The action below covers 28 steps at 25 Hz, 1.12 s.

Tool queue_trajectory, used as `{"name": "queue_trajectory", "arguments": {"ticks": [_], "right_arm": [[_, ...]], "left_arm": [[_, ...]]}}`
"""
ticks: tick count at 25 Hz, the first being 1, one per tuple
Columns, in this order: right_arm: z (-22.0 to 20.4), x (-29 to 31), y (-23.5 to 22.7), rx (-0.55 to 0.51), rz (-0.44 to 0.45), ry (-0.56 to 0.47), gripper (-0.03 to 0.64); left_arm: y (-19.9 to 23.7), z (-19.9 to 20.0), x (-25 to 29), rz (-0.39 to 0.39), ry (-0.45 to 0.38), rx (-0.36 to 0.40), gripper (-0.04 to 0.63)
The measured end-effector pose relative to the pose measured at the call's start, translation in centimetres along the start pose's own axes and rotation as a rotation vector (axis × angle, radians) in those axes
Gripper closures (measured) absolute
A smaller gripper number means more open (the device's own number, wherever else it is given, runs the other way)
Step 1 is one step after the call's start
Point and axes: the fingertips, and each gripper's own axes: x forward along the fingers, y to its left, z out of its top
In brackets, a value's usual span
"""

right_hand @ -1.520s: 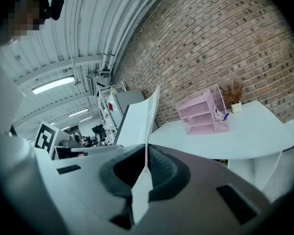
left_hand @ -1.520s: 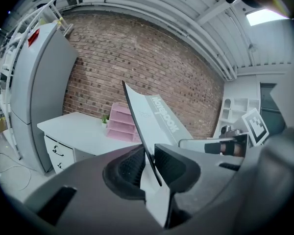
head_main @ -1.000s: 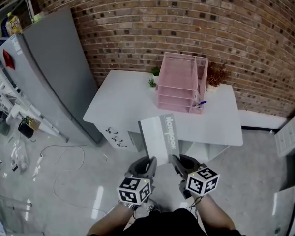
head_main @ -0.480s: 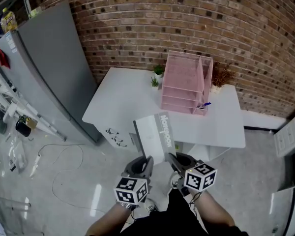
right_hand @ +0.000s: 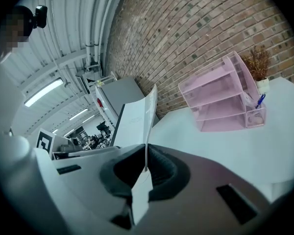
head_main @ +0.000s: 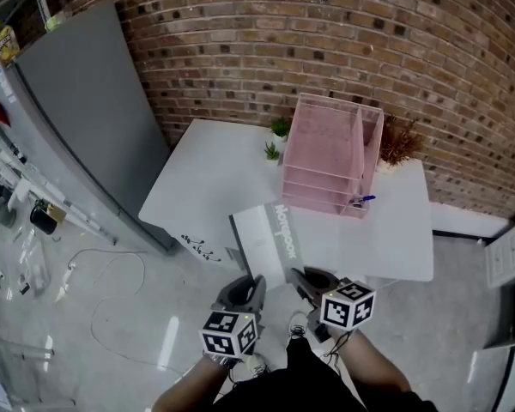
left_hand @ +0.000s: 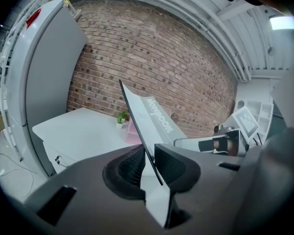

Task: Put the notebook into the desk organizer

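I hold a grey notebook (head_main: 266,240) up in front of me with both grippers, short of the white table (head_main: 215,178). The left gripper (head_main: 251,283) is shut on its near left edge, and the right gripper (head_main: 299,278) is shut on its near right edge. In the left gripper view the notebook (left_hand: 152,119) rises out of the jaws at a slant. In the right gripper view a thin edge of the notebook (right_hand: 134,119) is pinched between the pads. The pink desk organizer (head_main: 330,155) stands at the back of the table, its open trays (right_hand: 223,94) facing me.
A tall grey cabinet (head_main: 77,118) stands left of the table, and a brick wall (head_main: 326,33) runs behind it. Small potted plants (head_main: 275,144) and a dried plant (head_main: 399,140) flank the organizer; a blue pen (head_main: 360,201) sticks out of it. Cables (head_main: 112,273) lie on the floor.
The table and organizer have come a little nearer and sit further right in the head view. Both grippers keep their hold on the notebook.
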Motion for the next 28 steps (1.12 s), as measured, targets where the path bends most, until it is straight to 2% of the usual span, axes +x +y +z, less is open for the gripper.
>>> {"name": "queue_trajectory", "arguments": {"ticks": [7,18,28], "right_arm": [[1.5,1.3,-6.3,0.056,0.0,0.044,0.603],[2.7,1.0,-14.8,0.146,-0.043,0.086,0.603],[3.6,0.7,-19.7,0.241,-0.044,0.106,0.603]], "left_arm": [[0.1,0.0,6.6,0.018,0.045,-0.03,0.534],[-1.2,-1.2,15.3,-0.007,0.13,-0.068,0.534],[-2.2,-1.7,20.3,-0.007,0.187,-0.087,0.534]]}}
